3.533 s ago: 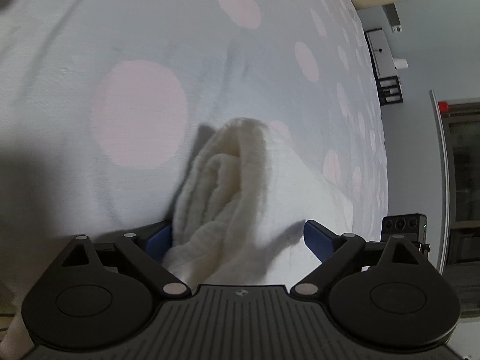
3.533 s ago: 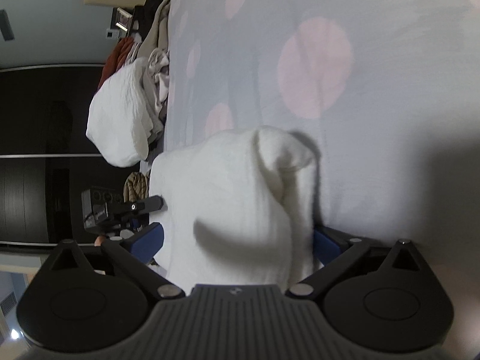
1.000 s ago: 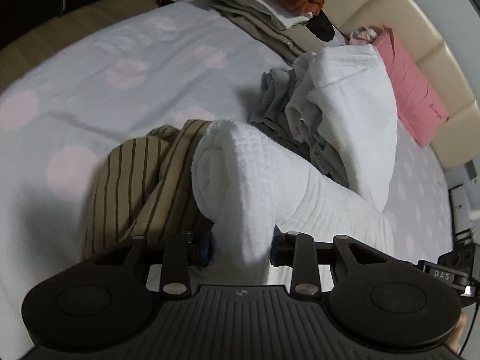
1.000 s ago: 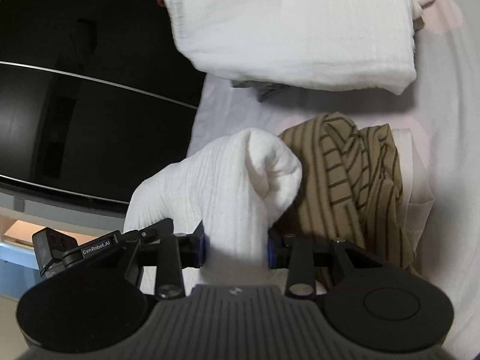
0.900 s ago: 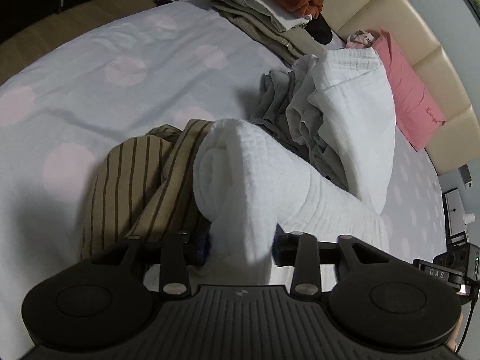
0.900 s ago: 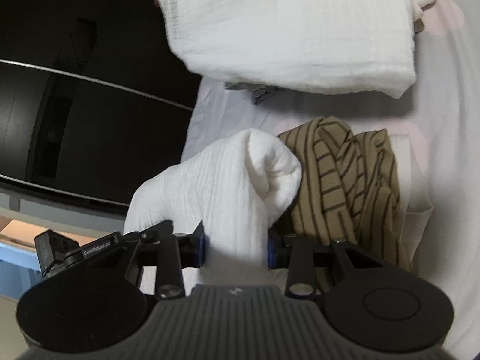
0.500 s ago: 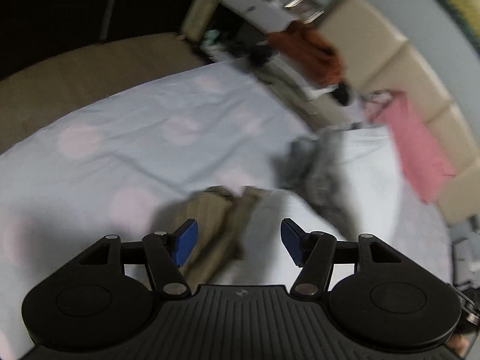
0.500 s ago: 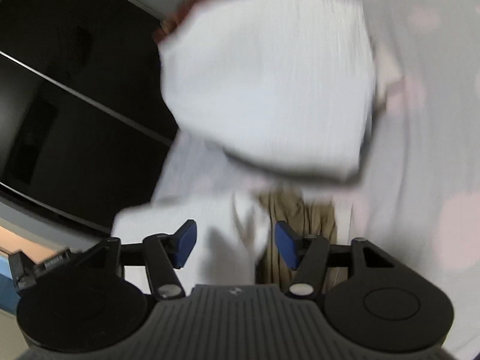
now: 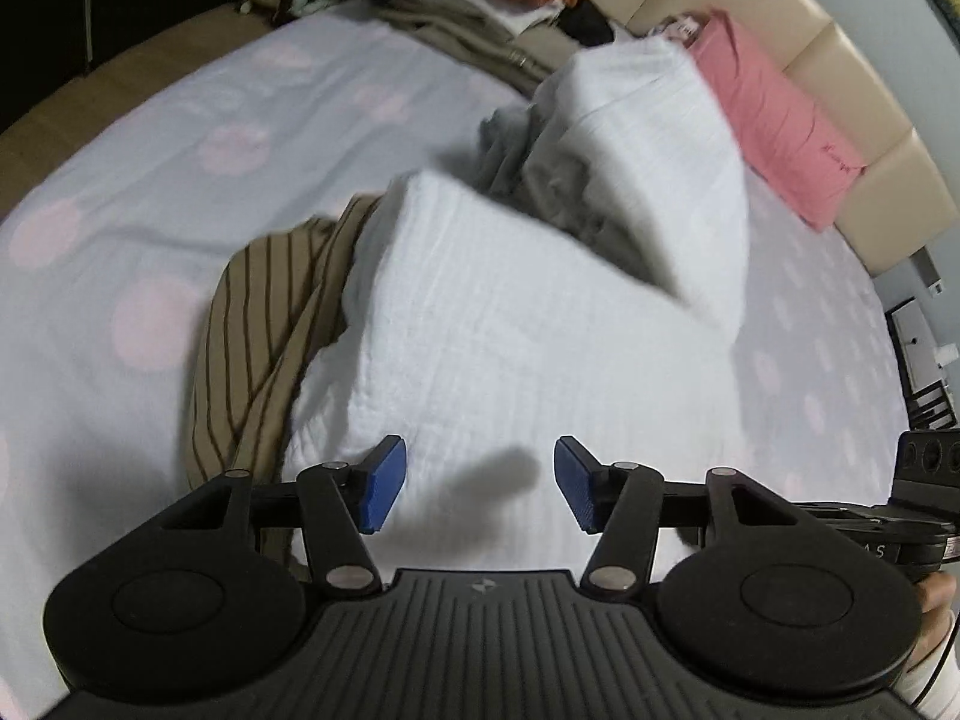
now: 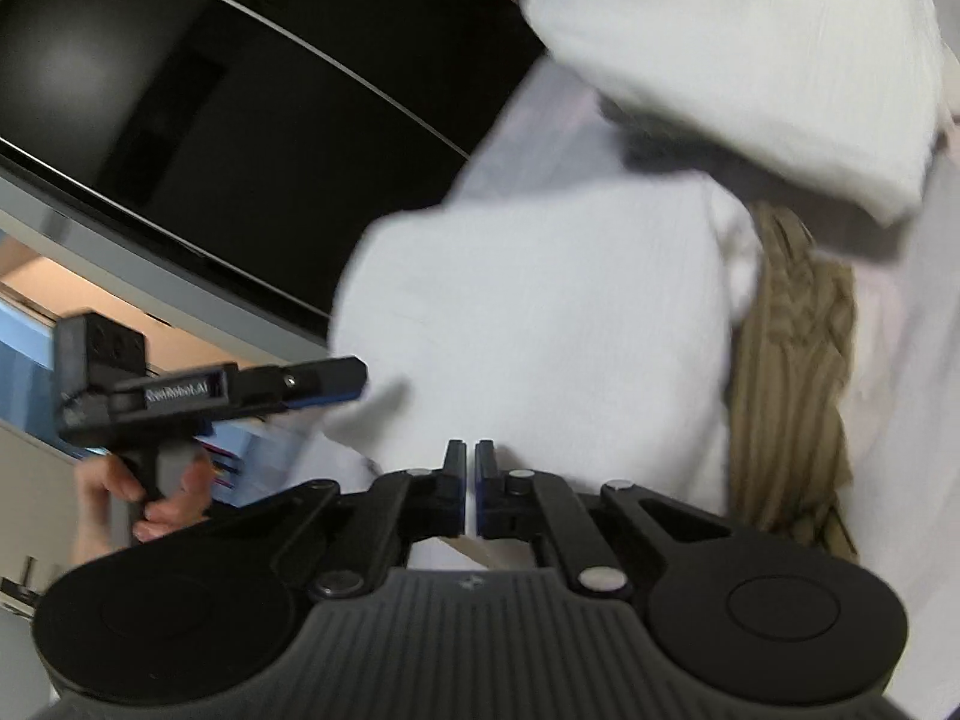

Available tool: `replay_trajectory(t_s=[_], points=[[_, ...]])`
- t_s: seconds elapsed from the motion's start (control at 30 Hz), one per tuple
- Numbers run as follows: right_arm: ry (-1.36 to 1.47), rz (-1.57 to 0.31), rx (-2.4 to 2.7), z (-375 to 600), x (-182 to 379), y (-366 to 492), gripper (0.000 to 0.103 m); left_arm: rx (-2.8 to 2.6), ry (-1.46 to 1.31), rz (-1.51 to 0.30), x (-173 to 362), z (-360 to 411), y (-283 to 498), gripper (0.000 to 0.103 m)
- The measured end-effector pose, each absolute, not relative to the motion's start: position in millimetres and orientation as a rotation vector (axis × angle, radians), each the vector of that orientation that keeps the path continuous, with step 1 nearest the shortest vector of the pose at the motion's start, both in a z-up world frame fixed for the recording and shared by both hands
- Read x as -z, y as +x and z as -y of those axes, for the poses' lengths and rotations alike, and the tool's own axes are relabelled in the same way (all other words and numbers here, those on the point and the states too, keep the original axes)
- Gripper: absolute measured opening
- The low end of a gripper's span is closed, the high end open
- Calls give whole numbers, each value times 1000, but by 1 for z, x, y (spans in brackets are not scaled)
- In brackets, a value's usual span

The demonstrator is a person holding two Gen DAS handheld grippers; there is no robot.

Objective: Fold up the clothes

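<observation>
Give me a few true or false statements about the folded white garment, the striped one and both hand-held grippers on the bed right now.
1. The folded white garment lies partly on the tan striped garment. True.
2. The left hand-held gripper is clamped on the white garment. False: its blue pads stand apart with nothing pinched between them, and the jaws are closing.
3. The right hand-held gripper is shut and holds nothing. True.
4. The pink pillow lies on top of the striped garment. False: it sits far off by the beige headboard.
5. The bedsheet has pale pink dots. True.
</observation>
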State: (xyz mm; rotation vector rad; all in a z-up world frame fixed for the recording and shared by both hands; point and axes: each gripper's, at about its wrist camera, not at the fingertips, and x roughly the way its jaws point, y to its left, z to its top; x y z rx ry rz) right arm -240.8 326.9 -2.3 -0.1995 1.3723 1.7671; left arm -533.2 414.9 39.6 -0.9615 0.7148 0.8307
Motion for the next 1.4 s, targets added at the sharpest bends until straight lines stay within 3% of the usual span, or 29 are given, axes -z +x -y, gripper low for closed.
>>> replay_trajectory(t_s=[0.13, 0.23, 0.3, 0.43, 0.5, 0.57, 0.6, 0.63, 0.77, 0.9, 1.0, 1.2, 1.4], points=[[-273, -1378, -1677, -322, 19, -239, 0, -821, -999, -704, -23, -418, -547, 41], [-259, -1372, -1665, -317, 22, -232, 0, -815, -1012, -656, -22, -417, -554, 41], [-259, -1348, -1657, -317, 19, -227, 0, -823, -977, -635, -25, -412, -556, 43], [-237, -1282, -1643, -305, 7, -222, 1, -893, -766, -665, -38, -388, -543, 58], [-219, -1219, -1645, -296, -4, -222, 4, -921, -678, -670, -43, -376, -536, 59], [-238, -1085, -1655, -285, -18, -223, 28, -961, -632, -637, -47, -363, -532, 59], [-236, -1026, -1657, -280, -23, -221, 62, -986, -613, -620, -49, -358, -529, 60], [-226, -972, -1659, -276, -28, -219, 83, -1004, -587, -616, -51, -352, -526, 60], [-230, -766, -1636, -257, -48, -209, 94, -1066, -459, -618, -64, -331, -507, 62], [-264, -591, -1564, -241, -61, -196, 97, -1139, -314, -571, -78, -306, -483, 64], [-268, -479, -1482, -224, -67, -186, 97, -1205, -178, -524, -89, -285, -461, 73], [-283, -293, -1306, -182, -85, -159, 102, -1245, -80, -443, -118, -255, -403, 75], [-294, -280, -1225, -138, -111, -112, 102, -1157, -151, -412, -137, -236, -335, 76]])
